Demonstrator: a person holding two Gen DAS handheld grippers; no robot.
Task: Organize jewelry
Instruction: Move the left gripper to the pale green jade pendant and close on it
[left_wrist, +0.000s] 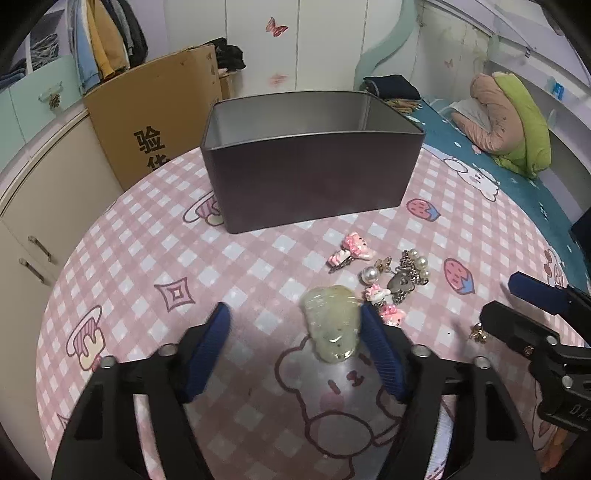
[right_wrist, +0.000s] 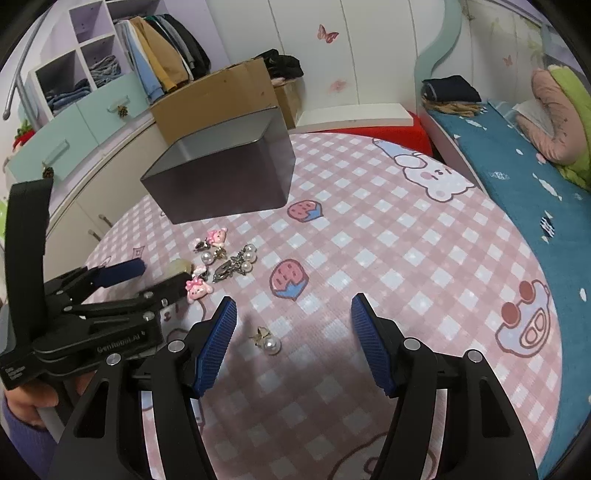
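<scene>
pink checkered tablecloth (left_wrist: 258, 266) with cartoon prints is covering the table, in a bedroom with a blue-sheeted bed (right_wrist: 517, 177) alongside. the left gripper (left_wrist: 295, 325) is hovering low with its jaws spread wide – a pale green jade-like pendant (left_wrist: 332, 325) is lying on the cloth between them, close against the right-hand pad, not clamped. the right gripper (right_wrist: 293, 314) is also holding its jaws wide apart, gripping nothing; a pearl earring (right_wrist: 269, 341) with a gold star is lying just inside its left-hand pad. further out, the remaining jewelry is sitting in a loose cluster (left_wrist: 399, 277) – pink bear charms (left_wrist: 356, 245), pearls and a grey chain piece – just beyond the pendant. behind it, well apart, a dark rectangular tin box (left_wrist: 310, 177) is standing open-topped, and a cardboard box (left_wrist: 147, 110) is leaning beyond the table edge.
</scene>
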